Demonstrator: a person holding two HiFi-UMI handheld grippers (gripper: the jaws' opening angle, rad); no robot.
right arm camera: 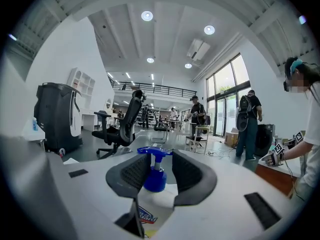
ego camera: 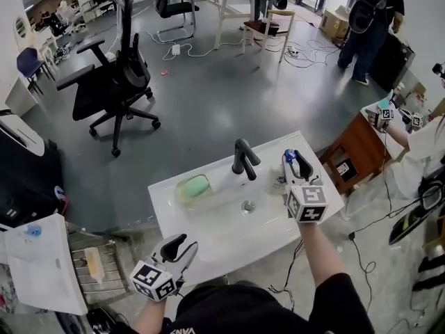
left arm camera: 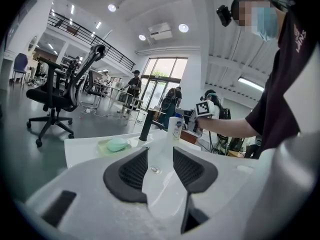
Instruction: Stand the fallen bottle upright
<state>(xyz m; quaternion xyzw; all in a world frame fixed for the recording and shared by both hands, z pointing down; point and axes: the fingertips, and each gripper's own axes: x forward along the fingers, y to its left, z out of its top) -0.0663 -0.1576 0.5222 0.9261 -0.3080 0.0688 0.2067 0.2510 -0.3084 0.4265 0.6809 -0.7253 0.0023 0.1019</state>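
A white pump bottle (ego camera: 295, 160) with a blue pump head is at the right end of the white sink (ego camera: 208, 242), to the right of the black faucet (ego camera: 244, 158). My right gripper (ego camera: 297, 175) is shut on the bottle. In the right gripper view the bottle (right arm camera: 154, 180) fills the gap between the pads, pump pointing away from my right gripper (right arm camera: 155, 169). In the left gripper view the bottle (left arm camera: 174, 129) looks upright. My left gripper (ego camera: 182, 243) hovers at the sink's near edge, open and with nothing in it (left arm camera: 159, 170).
A green soap bar (ego camera: 195, 186) lies in a dish left of the faucet. A black office chair (ego camera: 115, 82) stands behind the sink. A wooden side table (ego camera: 358, 152) and another person (ego camera: 424, 145) holding grippers are on the right. A drying rack (ego camera: 94, 266) sits on the left.
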